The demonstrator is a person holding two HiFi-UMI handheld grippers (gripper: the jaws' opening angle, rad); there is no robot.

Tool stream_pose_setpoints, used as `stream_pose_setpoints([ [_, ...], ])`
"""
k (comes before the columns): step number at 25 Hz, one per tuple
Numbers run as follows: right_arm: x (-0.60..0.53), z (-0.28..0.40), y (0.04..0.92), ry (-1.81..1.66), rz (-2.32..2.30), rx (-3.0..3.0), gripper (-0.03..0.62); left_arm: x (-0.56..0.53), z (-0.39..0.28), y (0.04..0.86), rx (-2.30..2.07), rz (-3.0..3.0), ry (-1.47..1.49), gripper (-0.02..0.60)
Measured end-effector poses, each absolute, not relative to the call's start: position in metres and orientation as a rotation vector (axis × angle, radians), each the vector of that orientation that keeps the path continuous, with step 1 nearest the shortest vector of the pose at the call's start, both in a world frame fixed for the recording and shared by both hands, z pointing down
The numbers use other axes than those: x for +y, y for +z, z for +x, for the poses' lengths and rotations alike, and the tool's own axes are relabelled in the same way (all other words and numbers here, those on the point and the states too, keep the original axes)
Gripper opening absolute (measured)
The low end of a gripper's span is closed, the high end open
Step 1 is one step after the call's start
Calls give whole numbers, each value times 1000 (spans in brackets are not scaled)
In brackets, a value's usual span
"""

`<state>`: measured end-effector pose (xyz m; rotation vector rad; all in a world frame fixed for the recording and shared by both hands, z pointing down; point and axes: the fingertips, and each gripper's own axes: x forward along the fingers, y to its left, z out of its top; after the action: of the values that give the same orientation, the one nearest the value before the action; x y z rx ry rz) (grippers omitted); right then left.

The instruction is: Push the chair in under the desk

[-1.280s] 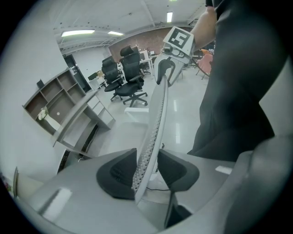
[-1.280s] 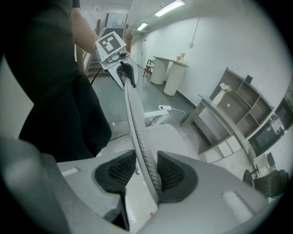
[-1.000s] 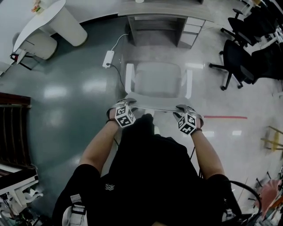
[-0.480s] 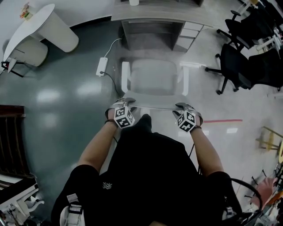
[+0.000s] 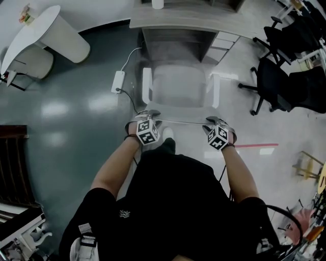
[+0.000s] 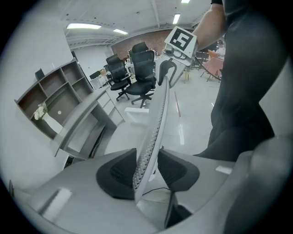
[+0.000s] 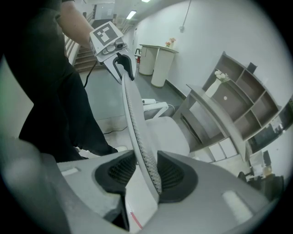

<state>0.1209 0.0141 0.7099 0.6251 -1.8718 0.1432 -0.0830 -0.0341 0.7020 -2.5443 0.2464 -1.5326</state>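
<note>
Glossy office floor; white mesh-back chair (image 5: 178,89) stands facing the grey desk (image 5: 173,20), seat at its kneehole. Left gripper (image 6: 147,170) and right gripper (image 7: 145,171) each pinch the thin backrest rim (image 5: 181,122). Probably light and easy to slide. Mesh flexes, so grip the stiff rim.

Head view: we cannot see the chair's (image 5: 179,86) base, which is hidden beneath its seat. The table (image 5: 173,20) is cut off by the top edge, as is a white object (image 5: 157,3) on it that we cannot identify. Items on the round white counter (image 5: 30,30) are too small to tell. The office chairs (image 5: 285,76) run off the right edge. The left claw (image 5: 147,118) and right claw (image 5: 214,122) cover their own jaws here.
</note>
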Motion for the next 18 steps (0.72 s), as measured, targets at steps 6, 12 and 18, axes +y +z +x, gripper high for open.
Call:
stream_pose_setpoints([
  [6,-32,127,712,147,643,-1858,150,-78,-78,703,243,-2545,-1514,152],
  [12,-78,134,710,132,660,-1857,152,-122,-70,702,216,-2541,-1505,147],
  [18,-125,143,710,109,666,-1849,152,-167,-63,703,199,-2531,-1534,146],
])
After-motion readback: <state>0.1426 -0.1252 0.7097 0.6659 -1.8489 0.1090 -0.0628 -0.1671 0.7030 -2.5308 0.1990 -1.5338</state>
